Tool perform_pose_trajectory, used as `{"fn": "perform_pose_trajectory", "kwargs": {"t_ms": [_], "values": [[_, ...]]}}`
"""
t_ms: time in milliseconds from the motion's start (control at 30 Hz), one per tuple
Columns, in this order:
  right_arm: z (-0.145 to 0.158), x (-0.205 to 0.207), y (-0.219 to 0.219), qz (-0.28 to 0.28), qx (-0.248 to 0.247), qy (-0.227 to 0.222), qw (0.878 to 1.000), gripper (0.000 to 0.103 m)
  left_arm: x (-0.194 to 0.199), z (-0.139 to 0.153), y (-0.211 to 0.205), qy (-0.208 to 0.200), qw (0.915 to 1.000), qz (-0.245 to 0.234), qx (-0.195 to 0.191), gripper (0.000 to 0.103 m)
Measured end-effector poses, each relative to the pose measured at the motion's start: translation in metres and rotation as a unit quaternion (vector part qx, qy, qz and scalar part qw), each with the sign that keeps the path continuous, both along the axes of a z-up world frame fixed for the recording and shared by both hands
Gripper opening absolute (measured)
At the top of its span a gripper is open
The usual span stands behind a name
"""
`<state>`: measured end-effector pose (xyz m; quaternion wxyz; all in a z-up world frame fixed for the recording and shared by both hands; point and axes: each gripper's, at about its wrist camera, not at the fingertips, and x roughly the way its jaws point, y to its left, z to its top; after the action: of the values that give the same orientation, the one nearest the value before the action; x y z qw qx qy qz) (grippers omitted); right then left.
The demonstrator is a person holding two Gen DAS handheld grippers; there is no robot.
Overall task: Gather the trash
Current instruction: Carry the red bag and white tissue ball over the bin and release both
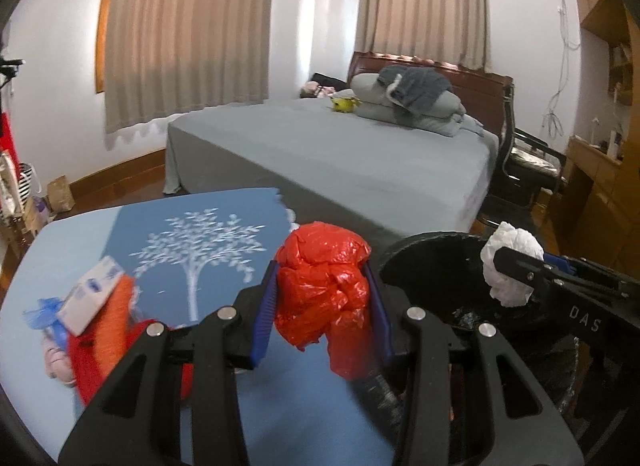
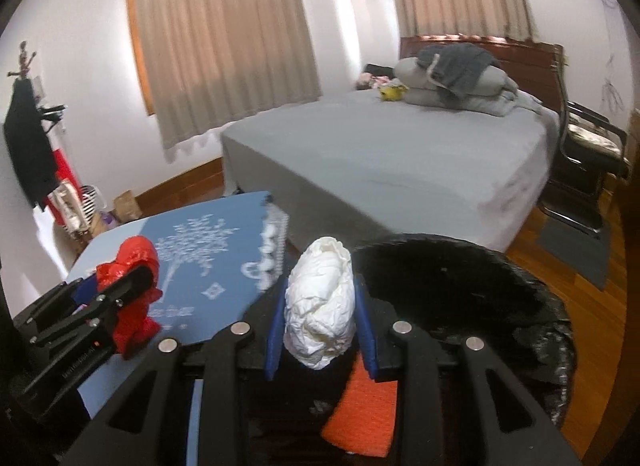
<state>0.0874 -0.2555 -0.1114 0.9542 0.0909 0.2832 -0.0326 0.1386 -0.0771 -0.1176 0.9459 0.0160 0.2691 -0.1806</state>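
My left gripper is shut on a crumpled red plastic bag, held above the right edge of the blue table. My right gripper is shut on a crumpled white paper wad. That wad hangs over the rim of the black-lined trash bin, which stands just right of the table. In the right wrist view the bin opens to the right of the wad, and the red bag shows at the left in the left gripper.
On the table's left lie a small white and blue box, a blue wrapper and an orange-red knit item. Behind stands a grey bed with folded bedding, with a black chair beside it. An orange cloth shows below my right gripper.
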Motion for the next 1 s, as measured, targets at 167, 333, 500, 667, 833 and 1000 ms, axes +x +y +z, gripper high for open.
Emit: {"fn": "perform_pose_trajectory", "kwargs": {"t_ms": [167, 333, 500, 667, 833, 1000], "values": [[-0.009, -0.001, -0.027, -0.027, -0.002, 0.01, 1.0, 0.031, 0.009, -0.005, -0.03, 0.007, 0.9996, -0.026, -0.002, 0.04], [-0.012, -0.001, -0.048, -0.046, -0.005, 0.016, 0.999, 0.035, 0.015, -0.008, -0.06, 0.01, 0.9985, -0.054, -0.007, 0.04], [-0.012, -0.005, -0.065, -0.073, -0.011, 0.017, 0.997, 0.054, 0.019, -0.011, -0.077, 0.014, 0.9967, -0.079, -0.017, 0.061], [-0.01, -0.01, -0.073, -0.096, -0.016, 0.011, 0.995, 0.079, 0.018, -0.013, -0.073, 0.011, 0.9971, -0.074, -0.014, 0.068], [-0.005, -0.007, -0.062, -0.097, -0.022, 0.0, 0.995, 0.097, 0.017, -0.009, -0.042, 0.002, 0.9993, -0.037, -0.007, 0.079], [-0.004, 0.007, -0.028, -0.062, -0.019, -0.001, 0.998, 0.097, 0.017, -0.006, 0.005, -0.004, 0.9999, 0.016, -0.002, 0.081]]}}
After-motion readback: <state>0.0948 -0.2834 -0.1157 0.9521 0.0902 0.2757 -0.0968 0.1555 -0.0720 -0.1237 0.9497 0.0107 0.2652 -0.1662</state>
